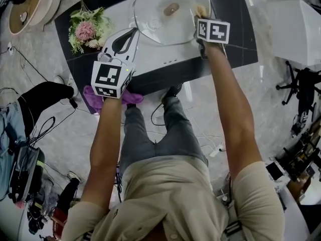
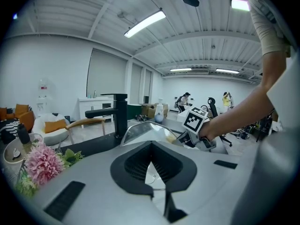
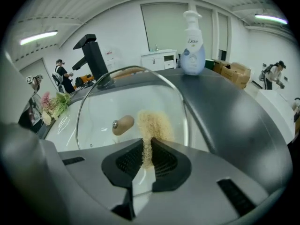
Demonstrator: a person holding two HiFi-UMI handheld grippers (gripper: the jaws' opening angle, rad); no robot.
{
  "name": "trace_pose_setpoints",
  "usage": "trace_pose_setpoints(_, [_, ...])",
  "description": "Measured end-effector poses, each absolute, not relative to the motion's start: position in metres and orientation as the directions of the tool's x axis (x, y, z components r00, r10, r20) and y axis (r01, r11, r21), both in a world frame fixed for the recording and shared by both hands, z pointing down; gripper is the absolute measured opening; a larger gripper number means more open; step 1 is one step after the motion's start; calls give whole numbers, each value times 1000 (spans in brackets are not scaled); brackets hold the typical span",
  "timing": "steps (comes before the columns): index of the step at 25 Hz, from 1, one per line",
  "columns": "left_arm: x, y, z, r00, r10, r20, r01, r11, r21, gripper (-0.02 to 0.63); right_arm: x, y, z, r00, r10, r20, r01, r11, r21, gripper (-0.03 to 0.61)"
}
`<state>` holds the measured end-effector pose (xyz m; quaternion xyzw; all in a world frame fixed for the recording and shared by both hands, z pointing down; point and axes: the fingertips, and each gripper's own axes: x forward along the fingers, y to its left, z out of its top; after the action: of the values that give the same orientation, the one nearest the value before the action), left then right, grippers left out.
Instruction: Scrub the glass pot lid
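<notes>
The glass pot lid [image 1: 160, 21] with its wooden knob [image 1: 171, 8] is held tilted over the white sink. My left gripper [image 1: 134, 31] is shut on the lid's left rim; in the left gripper view a thin pane of the lid [image 2: 146, 129] runs between its nearly closed jaws [image 2: 151, 165]. My right gripper [image 1: 201, 13] is shut on a tan fibrous scrubber [image 3: 152, 123]. The scrubber is pressed against the glass lid [image 3: 93, 121], just right of the knob [image 3: 123, 124].
A black faucet [image 2: 117, 114] stands behind the lid on the dark countertop [image 1: 235, 19]. A white pump soap bottle [image 3: 192, 48] stands at the far right of the sink [image 1: 165, 56]. Flowers [image 1: 88, 29] lie at the left. A purple cloth [image 1: 131, 98] hangs at the counter's front.
</notes>
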<state>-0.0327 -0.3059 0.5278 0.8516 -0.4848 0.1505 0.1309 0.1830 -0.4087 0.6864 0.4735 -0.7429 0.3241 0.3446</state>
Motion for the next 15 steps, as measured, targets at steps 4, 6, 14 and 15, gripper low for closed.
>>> trace_pose_setpoints(4, [-37,-303,532,484,-788,380,-867,-491,85,14,140,-379,710,-372,-345,862,-865,467,-186,40])
trace_pose_setpoints(6, [-40,-302,536,483,-788,382,-868,-488,91,14,107,-362,718,-403,-277,872,-810,551,-200,40])
trace_pose_setpoints(14, [-49,-294,542,471,-792,387,-876,-470,104,14,-19,-308,715,-535,-130,835,-615,738,-279,40])
trace_pose_setpoints(15, [-49,-293,543,471,-793,387,-877,-470,105,14,-20,-309,714,-535,-138,834,-620,734,-276,40])
